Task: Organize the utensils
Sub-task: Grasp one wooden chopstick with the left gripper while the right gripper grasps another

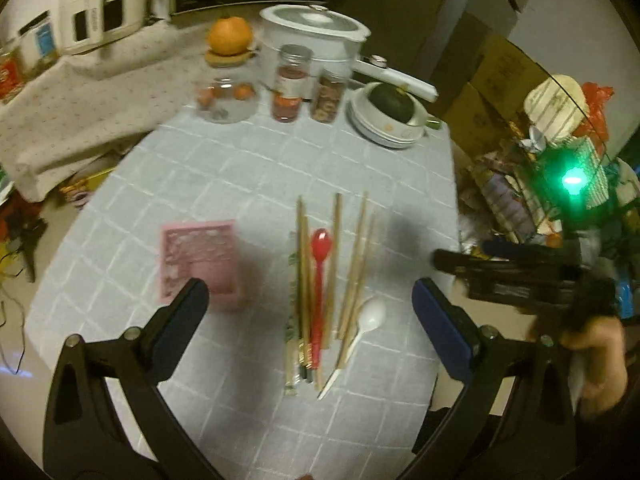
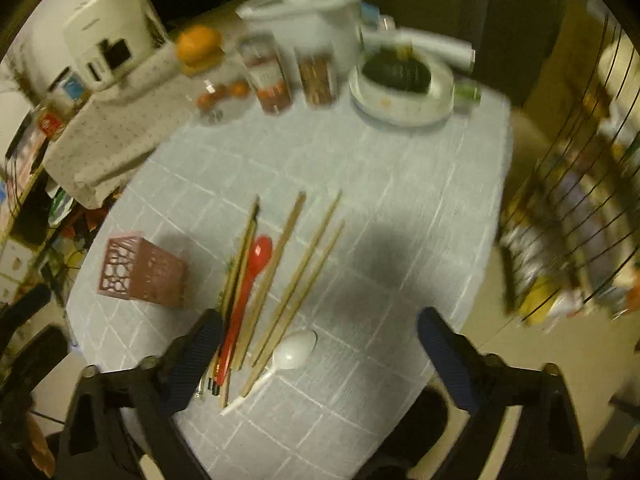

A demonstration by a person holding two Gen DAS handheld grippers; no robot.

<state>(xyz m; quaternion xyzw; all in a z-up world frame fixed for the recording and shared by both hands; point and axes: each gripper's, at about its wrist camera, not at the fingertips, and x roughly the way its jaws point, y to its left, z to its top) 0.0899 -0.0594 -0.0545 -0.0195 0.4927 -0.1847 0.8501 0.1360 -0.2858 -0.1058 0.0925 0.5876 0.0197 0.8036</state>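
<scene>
A pink cut-out holder (image 1: pixel 200 261) lies on its side on the grey checked tablecloth (image 1: pixel 248 176); it also shows in the right wrist view (image 2: pixel 141 270). Right of it lie several wooden chopsticks (image 1: pixel 356 264), a wrapped pair (image 1: pixel 291 320), a red spoon (image 1: pixel 319 276) and a white plastic spoon (image 1: pixel 366 322). They also show in the right wrist view: chopsticks (image 2: pixel 308 260), red spoon (image 2: pixel 248 288), white spoon (image 2: pixel 289 354). My left gripper (image 1: pixel 310 320) is open above the utensils. My right gripper (image 2: pixel 320 356) is open above the white spoon, and shows in the left wrist view (image 1: pixel 500 268).
At the table's back stand a white pot (image 1: pixel 316 40), jars (image 1: pixel 290 82), a glass jar with an orange on top (image 1: pixel 229 80) and stacked bowls holding a dark squash (image 1: pixel 390 114). A wire rack of goods (image 2: pixel 580 220) stands right of the table.
</scene>
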